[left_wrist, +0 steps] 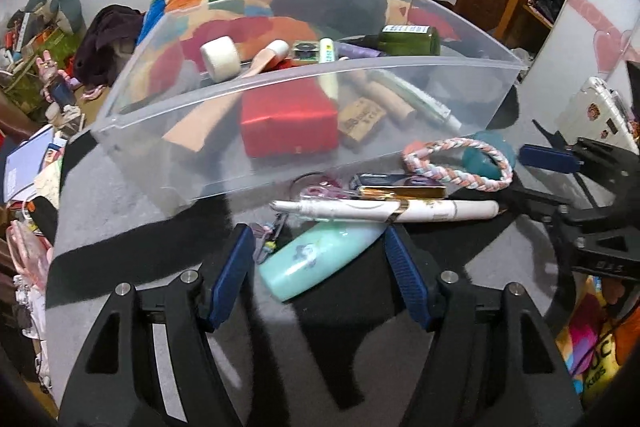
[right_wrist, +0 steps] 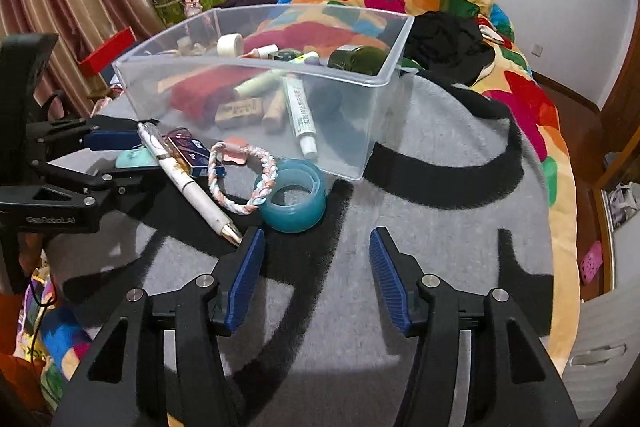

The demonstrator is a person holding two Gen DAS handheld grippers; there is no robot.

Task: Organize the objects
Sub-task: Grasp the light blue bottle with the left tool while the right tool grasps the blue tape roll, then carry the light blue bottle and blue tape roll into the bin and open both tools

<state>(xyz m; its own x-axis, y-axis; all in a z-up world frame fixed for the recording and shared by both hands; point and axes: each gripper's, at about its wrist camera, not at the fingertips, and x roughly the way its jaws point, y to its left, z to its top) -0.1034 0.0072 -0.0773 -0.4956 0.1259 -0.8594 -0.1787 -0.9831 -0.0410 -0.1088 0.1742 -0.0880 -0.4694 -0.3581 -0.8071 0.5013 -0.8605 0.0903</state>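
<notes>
On the left gripper [right_wrist: 120,155], jaws apart, "GenRobot.AI" reads; right gripper [right_wrist: 316,267] likewise apart.

One bin [right_wrist: 256,67], perhaps two corks [right_wrist: 240,113]

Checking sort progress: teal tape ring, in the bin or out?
Out. The teal tape ring lies on the grey mat, just outside the clear bin's front wall.
</notes>
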